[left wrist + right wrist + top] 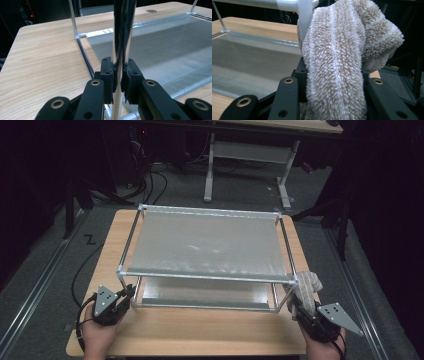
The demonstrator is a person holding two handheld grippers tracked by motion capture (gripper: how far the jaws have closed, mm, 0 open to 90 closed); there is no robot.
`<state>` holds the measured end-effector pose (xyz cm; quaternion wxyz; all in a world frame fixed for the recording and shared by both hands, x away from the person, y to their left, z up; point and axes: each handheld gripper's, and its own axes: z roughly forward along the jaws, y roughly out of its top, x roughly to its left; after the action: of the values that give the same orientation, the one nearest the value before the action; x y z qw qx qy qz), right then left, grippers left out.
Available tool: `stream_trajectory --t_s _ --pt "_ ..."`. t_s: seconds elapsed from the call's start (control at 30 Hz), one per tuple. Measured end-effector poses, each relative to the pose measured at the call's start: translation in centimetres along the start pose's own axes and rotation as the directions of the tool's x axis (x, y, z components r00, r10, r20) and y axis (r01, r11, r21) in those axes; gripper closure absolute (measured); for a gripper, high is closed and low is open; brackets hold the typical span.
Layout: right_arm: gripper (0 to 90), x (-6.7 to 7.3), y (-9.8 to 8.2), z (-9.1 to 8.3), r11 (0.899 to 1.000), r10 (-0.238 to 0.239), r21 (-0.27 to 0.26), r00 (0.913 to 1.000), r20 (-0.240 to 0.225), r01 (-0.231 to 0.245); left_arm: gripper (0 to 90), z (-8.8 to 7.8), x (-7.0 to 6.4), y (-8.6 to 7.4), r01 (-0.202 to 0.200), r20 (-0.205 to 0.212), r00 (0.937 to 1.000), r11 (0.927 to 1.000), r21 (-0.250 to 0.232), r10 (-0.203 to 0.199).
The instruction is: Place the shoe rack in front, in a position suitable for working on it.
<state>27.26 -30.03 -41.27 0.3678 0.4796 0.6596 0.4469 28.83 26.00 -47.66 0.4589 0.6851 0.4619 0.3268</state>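
Observation:
A two-shelf metal rack (205, 245) with grey mesh shelves stands on the wooden table (200, 330). My left gripper (131, 292) is at its front left corner. In the left gripper view, its jaws (119, 72) are shut on the shiny upright post (123, 30). My right gripper (299, 309) is at the front right corner, shut on a fluffy beige cloth (307, 287). In the right gripper view, the cloth (342, 55) rises from between the jaws and leans against the rack's white corner joint (304, 15). The cloth hides the inner faces of the right gripper (334, 75).
The rack covers most of the tabletop, leaving a bare wooden strip along the front edge (200, 347). A second desk frame (250, 155) stands beyond on the grey floor. Black cables (150, 180) lie at the back left.

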Motion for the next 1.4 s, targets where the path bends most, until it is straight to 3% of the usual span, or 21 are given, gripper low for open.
stream_trajectory --t_s 0.07,0.27,0.43,0.47,0.57,0.63,0.73,0.83,1.03,1.13,1.23,1.37,1.4 --pt "60.9 0.0 0.0 0.0 1.0 -0.001 0.004 1.0 0.0 0.001 79.6 0.0 0.0 0.0 -0.001 0.001 1.0 1.0 0.001 0.001" --pt "61.2 0.4 -2.4 1.5 0.994 -0.019 0.109 0.9998 -0.004 0.019 79.8 -0.1 0.1 0.0 0.003 0.005 1.0 1.0 0.007 -0.003" --pt "61.3 0.3 -4.4 2.9 0.976 -0.026 0.215 0.9994 -0.024 0.03 79.7 -0.1 0.2 0.0 0.009 0.01 0.9999 1.0 0.005 -0.009" --pt "61.3 0.3 -4.4 2.9 0.976 -0.026 0.215 0.9994 -0.024 0.03 79.8 -0.1 0.2 0.0 0.009 0.01 0.9999 1.0 0.005 -0.009" --pt "61.2 0.0 -5.6 3.8 0.959 -0.016 0.283 0.9988 -0.046 0.028 79.8 -0.1 0.2 0.0 0.011 0.008 0.9999 0.9999 0.004 -0.011" --pt "61.2 0.0 -6.1 4.1 0.951 -0.009 0.309 0.9983 -0.057 0.026 80.0 -0.1 0.2 0.0 0.011 0.008 0.9999 0.9999 0.006 -0.011" --pt "61.2 -0.1 -6.3 4.2 0.948 0.006 0.319 0.9982 -0.06 0.013 80.1 -0.1 0.3 0.0 0.013 0.008 0.9999 0.9999 0.006 -0.013" --pt "61.2 0.1 -6.2 4.2 0.949 0.0 0.316 0.9985 -0.054 0.017 80.1 -0.1 0.3 0.0 0.013 0.007 0.9999 0.9999 0.006 -0.013" --pt "61.2 0.4 -3.5 2.2 0.983 -0.03 0.183 0.9994 -0.017 0.033 80.2 -0.1 0.2 -0.1 0.013 0.004 0.9999 0.9999 0.004 -0.013" --pt "61.1 0.9 -1.8 0.7 0.994 -0.053 0.095 0.9985 0.01 0.052 80.2 -0.1 0.2 -0.1 0.013 0.004 0.9999 0.9999 0.003 -0.013" --pt "61.0 1.3 -0.6 -0.5 0.998 -0.062 0.035 0.9975 0.034 0.061 80.2 -0.1 0.2 -0.1 0.013 0.004 0.9999 0.9999 0.003 -0.013" --pt "61.3 1.4 -0.8 -0.6 0.997 -0.073 0.037 0.9969 0.029 0.072 80.2 -0.1 0.3 -0.1 0.013 0.003 0.9999 0.9999 0.004 -0.013" --pt "61.4 1.3 -1.4 -0.3 0.996 -0.071 0.058 0.9972 0.023 0.07 80.2 -0.1 0.3 -0.1 0.013 0.003 0.9999 0.9999 0.005 -0.013"
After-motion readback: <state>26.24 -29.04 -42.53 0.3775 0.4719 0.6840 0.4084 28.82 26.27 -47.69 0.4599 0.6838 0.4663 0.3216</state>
